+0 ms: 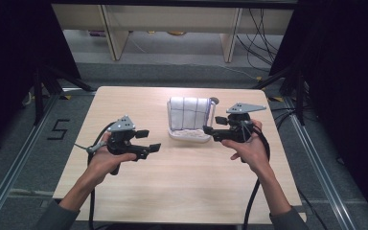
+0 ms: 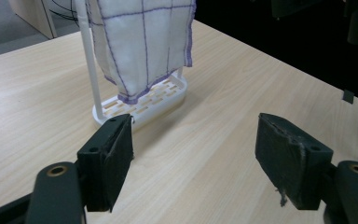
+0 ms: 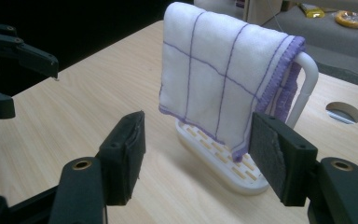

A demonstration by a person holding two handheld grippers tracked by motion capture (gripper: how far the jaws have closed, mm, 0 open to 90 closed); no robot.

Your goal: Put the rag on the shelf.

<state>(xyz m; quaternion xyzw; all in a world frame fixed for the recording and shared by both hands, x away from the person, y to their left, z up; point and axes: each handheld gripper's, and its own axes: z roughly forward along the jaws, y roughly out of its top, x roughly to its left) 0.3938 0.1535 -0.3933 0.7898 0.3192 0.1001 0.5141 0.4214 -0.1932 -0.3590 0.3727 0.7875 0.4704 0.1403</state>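
Evidently we caught the approach stage: both tools were closing in on a white cloth (image 1: 189,113) with thin purple grid lines, draped over a white rack (image 1: 189,134) with a slotted base. Nothing had been gripped yet.

The left gripper (image 1: 148,141) stood at about eight o'clock from the rack, well apart from it, jaws spread wide with only bare tabletop between them. In the left gripper view the cloth (image 2: 142,42) hung ahead at roughly eleven o'clock, its lower hem just above the rack's base (image 2: 142,100).

The right gripper (image 1: 213,127) sat just beside the rack at its three o'clock, jaws likewise wide and empty. In the right gripper view the cloth (image 3: 219,79) hung between and beyond the two pads, the rack's curved rail (image 3: 305,81) poking out at its far end.

We judged the next move to be a pinch on a lower corner or hem of the cloth, probably by the right tool, being nearer; the light rack could tip or slide if pulled sideways, so the lift should go up and over the rail.

The table (image 1: 182,182) was pale wood laminate with a round cable hole (image 3: 344,112) near the rack. Around it: grey floor, dark curtains at nine and three o'clock, tape marks (image 1: 58,129) on the floor, pale furniture legs (image 1: 116,36) and loose cables (image 1: 261,33) at twelve.
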